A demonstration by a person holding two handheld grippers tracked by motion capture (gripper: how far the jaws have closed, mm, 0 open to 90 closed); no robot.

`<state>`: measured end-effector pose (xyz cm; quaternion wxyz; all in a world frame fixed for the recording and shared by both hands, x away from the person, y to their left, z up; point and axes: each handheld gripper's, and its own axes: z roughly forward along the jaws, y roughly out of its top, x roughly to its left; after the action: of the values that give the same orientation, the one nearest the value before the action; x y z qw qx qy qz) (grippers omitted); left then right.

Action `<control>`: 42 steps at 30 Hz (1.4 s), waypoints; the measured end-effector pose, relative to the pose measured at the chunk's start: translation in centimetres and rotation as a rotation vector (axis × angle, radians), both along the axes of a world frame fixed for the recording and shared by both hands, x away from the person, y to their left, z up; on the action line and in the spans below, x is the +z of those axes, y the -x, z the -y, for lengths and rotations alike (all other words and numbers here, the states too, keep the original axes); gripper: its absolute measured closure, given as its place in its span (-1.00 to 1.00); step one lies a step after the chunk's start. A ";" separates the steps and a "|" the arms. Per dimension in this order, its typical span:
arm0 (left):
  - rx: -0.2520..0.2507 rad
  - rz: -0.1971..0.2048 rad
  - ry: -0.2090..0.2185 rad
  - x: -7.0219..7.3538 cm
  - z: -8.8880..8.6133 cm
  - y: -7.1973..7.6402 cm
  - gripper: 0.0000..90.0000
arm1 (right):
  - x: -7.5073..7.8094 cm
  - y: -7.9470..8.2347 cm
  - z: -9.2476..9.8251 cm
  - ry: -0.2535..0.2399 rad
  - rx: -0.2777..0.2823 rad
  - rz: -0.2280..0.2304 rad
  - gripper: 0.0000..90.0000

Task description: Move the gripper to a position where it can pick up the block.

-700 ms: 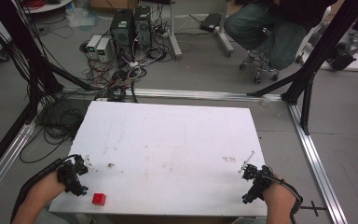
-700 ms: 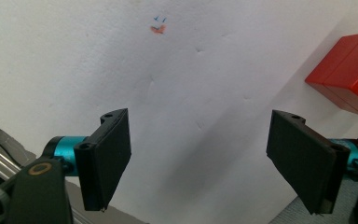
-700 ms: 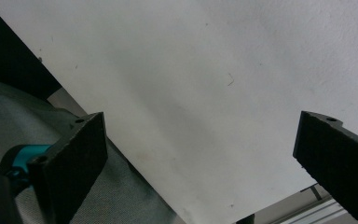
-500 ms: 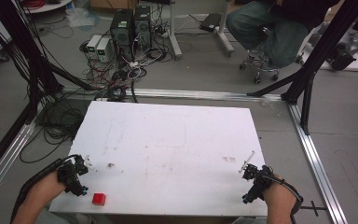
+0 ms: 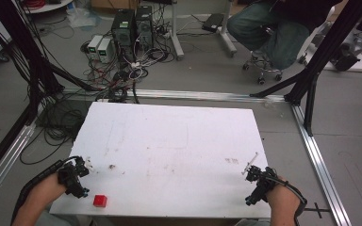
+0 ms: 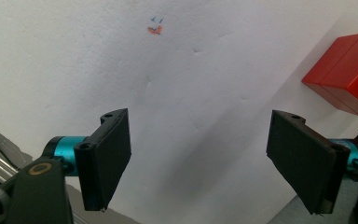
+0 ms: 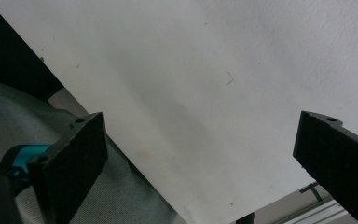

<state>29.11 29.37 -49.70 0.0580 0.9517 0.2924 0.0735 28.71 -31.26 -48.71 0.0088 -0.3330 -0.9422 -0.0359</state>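
A white rectangular counter (image 5: 169, 141) fills the middle of the high view, its top scuffed with faint brownish smudges toward the near half. A small red block (image 5: 100, 201) lies directly on it near the front left corner, just inside the near edge. In the left gripper view the red block (image 6: 349, 77) looks like a studded toy brick, though it is cut off at the frame edge. A tiny orange and blue mark (image 6: 155, 27) sits on the white surface farther off.

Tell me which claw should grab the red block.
Left. The left claw sits open right beside the red block at the table's near-left corner; the right claw, also open, is across the white table.
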 end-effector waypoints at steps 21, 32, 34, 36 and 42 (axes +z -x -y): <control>-0.082 0.002 -0.010 0.4 0.3 -0.7 -0.51 | -0.3 0.5 0.5 -0.029 -0.025 0.003 -0.95; -0.245 0.001 -0.021 1.0 0.3 -1.5 -0.51 | -0.1 0.5 0.5 -0.036 -0.022 0.006 -0.95; -0.265 0.000 -0.008 1.3 0.3 -1.5 -0.51 | 0.0 0.5 0.5 -0.035 -0.017 0.009 -0.95; -0.292 0.005 -0.003 1.6 0.3 -1.5 -0.51 | 0.0 0.5 0.4 -0.034 -0.022 0.010 -0.95; -0.365 0.003 -0.006 2.6 0.5 -1.4 -0.51 | 0.0 0.4 0.2 -0.034 -0.016 0.010 -0.95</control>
<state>30.56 28.91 -47.13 0.0679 0.9890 0.1145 0.0643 28.26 -31.43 -48.70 0.0094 -0.3403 -0.9388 -0.0537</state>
